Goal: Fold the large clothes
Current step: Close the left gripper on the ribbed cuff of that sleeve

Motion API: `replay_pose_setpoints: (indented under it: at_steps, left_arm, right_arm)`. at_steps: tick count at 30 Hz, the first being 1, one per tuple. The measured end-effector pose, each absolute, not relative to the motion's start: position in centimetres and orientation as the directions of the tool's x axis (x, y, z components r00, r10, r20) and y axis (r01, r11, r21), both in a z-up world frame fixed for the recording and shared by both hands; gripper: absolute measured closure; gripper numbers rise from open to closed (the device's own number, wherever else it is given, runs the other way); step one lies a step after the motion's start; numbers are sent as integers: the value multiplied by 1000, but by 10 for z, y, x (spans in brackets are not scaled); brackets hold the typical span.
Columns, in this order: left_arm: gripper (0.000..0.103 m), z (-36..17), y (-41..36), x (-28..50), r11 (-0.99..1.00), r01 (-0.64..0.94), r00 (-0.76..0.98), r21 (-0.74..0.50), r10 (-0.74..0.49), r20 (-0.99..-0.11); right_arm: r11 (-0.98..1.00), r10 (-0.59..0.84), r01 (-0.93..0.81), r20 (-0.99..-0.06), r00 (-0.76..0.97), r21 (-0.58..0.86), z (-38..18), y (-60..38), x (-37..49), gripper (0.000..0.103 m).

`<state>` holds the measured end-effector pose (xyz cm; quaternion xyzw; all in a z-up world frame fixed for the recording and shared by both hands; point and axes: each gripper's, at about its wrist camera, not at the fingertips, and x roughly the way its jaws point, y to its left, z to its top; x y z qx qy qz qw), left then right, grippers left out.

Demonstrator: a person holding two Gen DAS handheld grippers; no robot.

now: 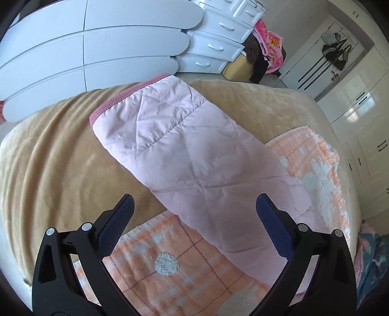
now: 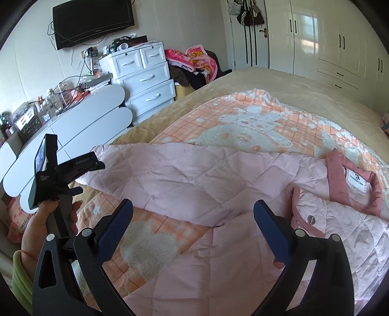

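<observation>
left view: my left claw (image 1: 194, 226) hangs released over the pink jacket's sleeve (image 1: 170, 145), which lies stretched out across the bed (image 1: 48, 158), i guess ready to fold in. right view: right claw (image 2: 193, 228) is spread too, gripping nothing, above the jacket (image 2: 194, 179) near its collar (image 2: 352, 184). the peach blanket (image 2: 243, 126) underneath could snag.

Bright bedroom: white drawers (image 2: 145, 80), wardrobe (image 2: 340, 41), wall-mounted television (image 2: 93, 20).
</observation>
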<state>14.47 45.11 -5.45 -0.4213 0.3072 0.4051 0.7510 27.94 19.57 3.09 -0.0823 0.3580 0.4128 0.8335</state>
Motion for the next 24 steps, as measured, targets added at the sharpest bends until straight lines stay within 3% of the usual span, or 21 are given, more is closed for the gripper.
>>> replay_pose_setpoints:
  at_steps: [3,8,16,19,21,24]
  left_arm:
    - [9,-62,456,150,314,-874,470,-372,347,-812]
    - [9,-88,471,152,245,-846,530,-473,283,-800]
    - [9,-96,479,155,227,-834,551,-503,339,-762]
    - [25,-89,476,154,244,-831,556,-500,366,-746]
    - [51,-83,475,153,260,-816,577,-516,382,-722]
    - [79,-78,474,152,268,-798,603,-540,384,-700]
  right_arm:
    - [650,628,-740,-670,396,172,28,192,282,4]
    - [658,624,-730,-677,390,186,24,176,288,4]
    - [702,613,-674,-678,406,231,22,132,300,4]
    - [718,605,-655,-674,423,235,23,114,302,4]
    - [730,600,-641,-672,434,238,23,102,304,4]
    - [742,596,-622,-668,445,248,22,87,306,4]
